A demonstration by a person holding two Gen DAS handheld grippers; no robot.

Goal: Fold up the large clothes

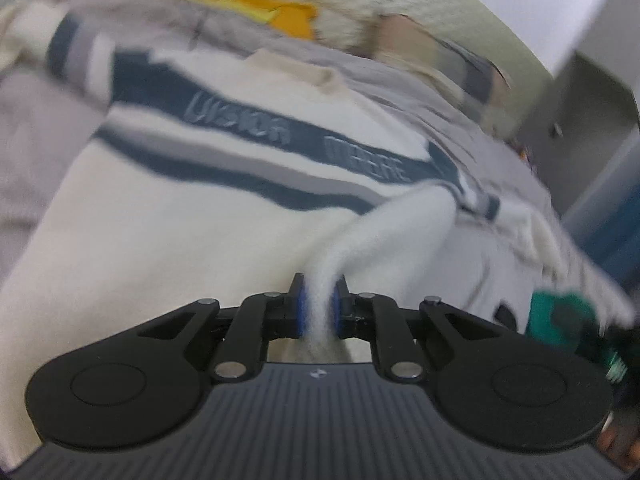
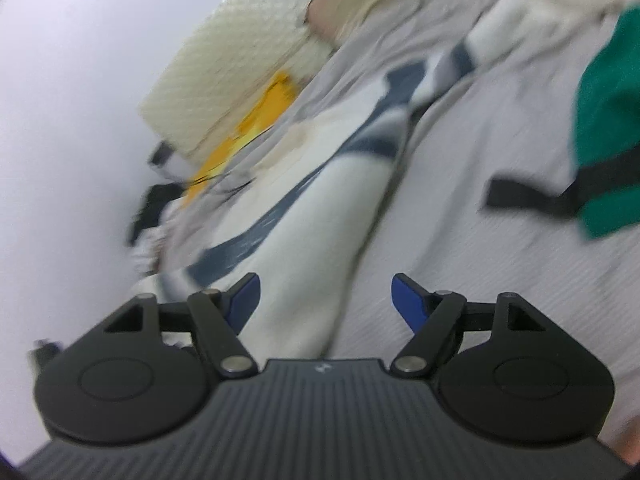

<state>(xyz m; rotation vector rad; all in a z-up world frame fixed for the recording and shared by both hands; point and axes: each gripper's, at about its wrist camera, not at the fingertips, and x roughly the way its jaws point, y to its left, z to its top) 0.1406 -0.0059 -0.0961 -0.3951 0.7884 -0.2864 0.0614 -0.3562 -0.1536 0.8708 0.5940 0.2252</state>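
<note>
A cream sweater (image 1: 192, 216) with dark blue and grey stripes and grey lettering lies spread on a grey bedsheet (image 1: 488, 256). My left gripper (image 1: 319, 308) is shut on a bunched fold of the sweater's white fabric, which stretches up and right from the blue pads (image 1: 301, 312). In the right wrist view the same sweater (image 2: 320, 216) runs diagonally across the sheet. My right gripper (image 2: 325, 300) hangs open just above the sweater's lower edge, its blue fingertips (image 2: 406, 300) apart and touching nothing. Both views are blurred.
A green garment (image 2: 608, 120) with a black strap (image 2: 528, 196) lies on the sheet (image 2: 460, 240) at the right. A yellow item (image 1: 256, 4) and a cream quilted headboard (image 2: 248, 52) stand at the far end. A grey cabinet (image 1: 592, 128) is at the right.
</note>
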